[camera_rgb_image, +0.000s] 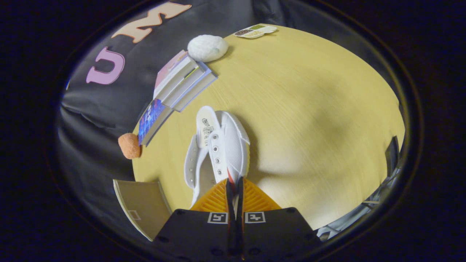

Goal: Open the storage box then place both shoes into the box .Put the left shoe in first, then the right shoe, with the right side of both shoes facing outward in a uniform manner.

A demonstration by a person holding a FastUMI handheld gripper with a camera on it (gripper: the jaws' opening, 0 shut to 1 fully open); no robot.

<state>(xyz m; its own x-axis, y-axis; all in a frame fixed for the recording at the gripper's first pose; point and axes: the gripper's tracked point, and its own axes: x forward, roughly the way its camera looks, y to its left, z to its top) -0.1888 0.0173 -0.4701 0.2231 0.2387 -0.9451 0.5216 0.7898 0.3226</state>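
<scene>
Gripper [235, 189] fingers nearly closed, pinching the heel edge of a white canvas shoe [218, 145]; both fingers press on the thin heel material, only a sliver of gap between them. Shoe hangs or tilts ahead of the fingers, toe pointing away, tongue and eyelets facing up at the camera. Can't tell if the sole touches the desk [309, 109] or is just off it. Also can't tell left shoe from right at this angle.

Storage box: a tan flap [140, 205] sits off the near-left corner of the desk, just left of the fingers. Looks like an open lid, but that's a guess; box interior is not visible. Second shoe not located.

Clutter along the far-left edge of the desk: stack of books [182, 82], white fluffy lump [207, 47], orange spongy ball [129, 145] past the edge, small sectioned dish [255, 31] at the far edge.

Progress estimate: box likely opened, one shoe gripped and in transit, none confirmed inside. Remaining: place this shoe right side outward, then fetch and place the other.
</scene>
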